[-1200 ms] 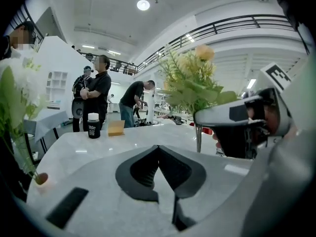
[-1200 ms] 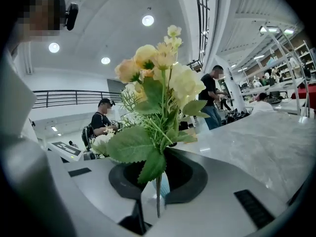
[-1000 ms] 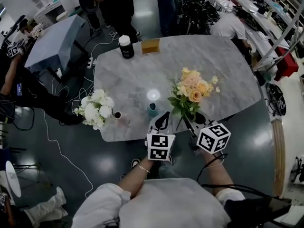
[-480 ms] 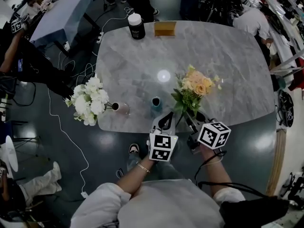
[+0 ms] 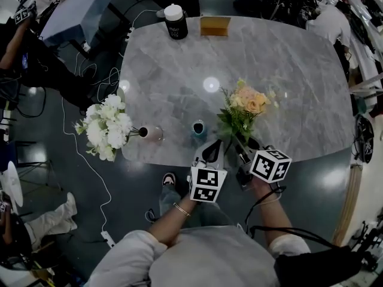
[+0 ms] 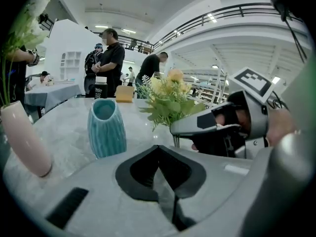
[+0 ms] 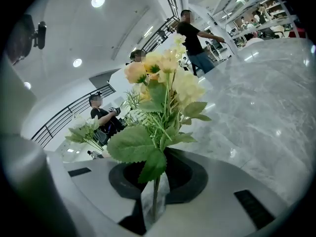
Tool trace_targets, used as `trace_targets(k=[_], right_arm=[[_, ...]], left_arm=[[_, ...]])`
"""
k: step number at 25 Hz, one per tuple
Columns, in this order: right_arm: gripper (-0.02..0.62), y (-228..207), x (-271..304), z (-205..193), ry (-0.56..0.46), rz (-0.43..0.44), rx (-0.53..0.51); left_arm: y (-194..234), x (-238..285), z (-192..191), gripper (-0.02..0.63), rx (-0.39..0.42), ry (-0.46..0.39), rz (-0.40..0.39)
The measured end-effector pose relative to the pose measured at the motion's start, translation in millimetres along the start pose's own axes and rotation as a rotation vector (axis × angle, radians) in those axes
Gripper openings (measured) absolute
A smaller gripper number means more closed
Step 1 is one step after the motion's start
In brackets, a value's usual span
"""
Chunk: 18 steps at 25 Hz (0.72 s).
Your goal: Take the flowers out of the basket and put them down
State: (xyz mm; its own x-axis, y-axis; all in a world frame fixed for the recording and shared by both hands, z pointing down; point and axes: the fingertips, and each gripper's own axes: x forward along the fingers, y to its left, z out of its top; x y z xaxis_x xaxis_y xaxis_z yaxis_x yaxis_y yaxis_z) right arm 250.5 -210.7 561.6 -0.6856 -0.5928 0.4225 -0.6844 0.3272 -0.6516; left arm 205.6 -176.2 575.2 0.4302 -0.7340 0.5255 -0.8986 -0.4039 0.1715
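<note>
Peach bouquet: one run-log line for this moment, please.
right gripper: shut on peach bouquet | left gripper: shut, empty | teal vase: upright, empty

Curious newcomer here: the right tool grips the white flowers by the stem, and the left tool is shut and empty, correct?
No: the right gripper view shows the right tool gripping the peach flowers by the stem. The left tool is shut and empty.
</note>
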Motion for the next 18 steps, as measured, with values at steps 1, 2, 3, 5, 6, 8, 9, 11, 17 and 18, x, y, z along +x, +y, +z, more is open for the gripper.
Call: trace_targets(k=[1, 2, 3, 5, 6, 8, 9, 11, 17, 18], right_arm=[[0.049, -2.0, 1.6, -0.6, 0.004, -0.003, 0.008], [0.049, -4.3, 3.2, -1.2, 0.007, -0.007, 0.017], [0.049, -6.8, 4.7, -1.7, 0.011, -0.012, 0.026], [0.049, -11.7, 7.4, -2.8, 0.018, -0.023, 0.043], [0.049, -14.0, 8.6, -3.3, 0.022, -0.030, 0.050], [0.049, -18.3, 11.7, -3.9, 0.029, -0.042, 0.063], [0.049, -20.1, 13.5, -4.0, 0.032, -0.048, 0.068], [0.049, -24.2, 16.9, -4.7, 0.037, -0.061, 0.077], [0.051, -37.2, 22.4, -12.3, 0.069, -0.122, 0.128], [0.051, -38.1, 23.0, -13.0, 0.073, -0.131, 0.137]], left_arm=[[0.8, 1.5, -1.0, 0.009, -0.003, 0.003, 0.001], [1.6, 2.9, -1.9, 0.009, -0.005, 0.006, 0.002], [2.4, 4.3, -2.8, 0.009, -0.006, 0.009, 0.002], [3.2, 6.5, -4.5, 0.009, -0.009, 0.015, 0.001], [3.1, 7.6, -5.5, 0.009, -0.011, 0.017, 0.000], [2.9, 10.2, -7.9, 0.011, -0.014, 0.018, -0.003], [2.9, 11.5, -9.0, 0.009, -0.014, 0.020, -0.004], [2.4, 13.2, -10.5, 0.009, -0.012, 0.029, -0.009], [-0.9, 17.0, -20.9, 0.009, -0.021, 0.042, -0.021], [-0.8, 16.8, -21.8, 0.009, -0.023, 0.047, -0.020]])
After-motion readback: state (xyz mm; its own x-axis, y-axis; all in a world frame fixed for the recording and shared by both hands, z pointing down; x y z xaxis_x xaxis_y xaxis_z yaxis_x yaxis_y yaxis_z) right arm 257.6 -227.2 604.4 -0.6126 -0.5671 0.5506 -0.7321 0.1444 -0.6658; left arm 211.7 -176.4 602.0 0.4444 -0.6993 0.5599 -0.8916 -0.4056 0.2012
